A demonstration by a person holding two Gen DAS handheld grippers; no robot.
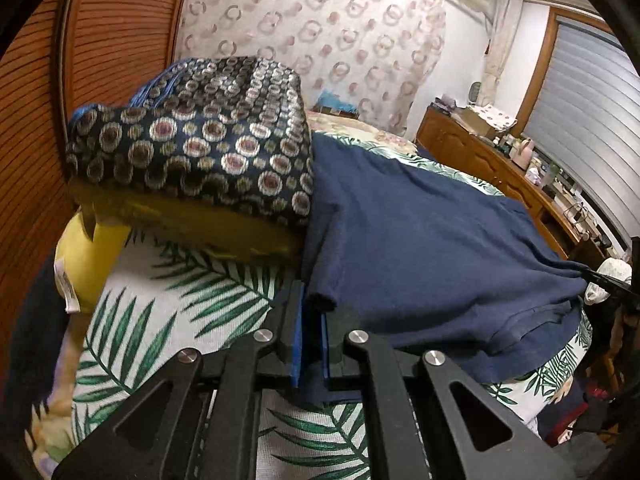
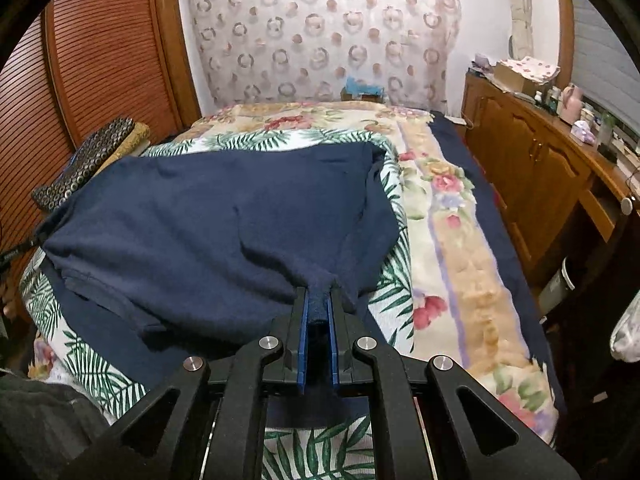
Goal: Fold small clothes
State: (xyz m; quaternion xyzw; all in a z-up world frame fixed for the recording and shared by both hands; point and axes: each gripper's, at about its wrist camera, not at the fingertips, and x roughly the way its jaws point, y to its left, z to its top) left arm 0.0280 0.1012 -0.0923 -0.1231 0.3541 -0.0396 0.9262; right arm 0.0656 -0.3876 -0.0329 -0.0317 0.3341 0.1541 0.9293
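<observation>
— Between the jaws of the right gripper (image 2: pixel 319 308), what's caught?
— A bunched fold of the navy garment (image 2: pixel 224 232), pinched tight. The left gripper (image 1: pixel 312 320) is nearly closed on another edge of the same cloth.
— And beyond the jaws?
— The garment spreads over the palm-leaf cover (image 2: pixel 394 280) on the bed (image 2: pixel 472 264). Left of the left jaws, farther out, sits a dotted cushion (image 1: pixel 192 148) on a yellow one (image 1: pixel 224 232).

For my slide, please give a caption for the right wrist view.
Right gripper shut on a bunched edge of the navy garment spread over the leaf-print sheet.
</observation>
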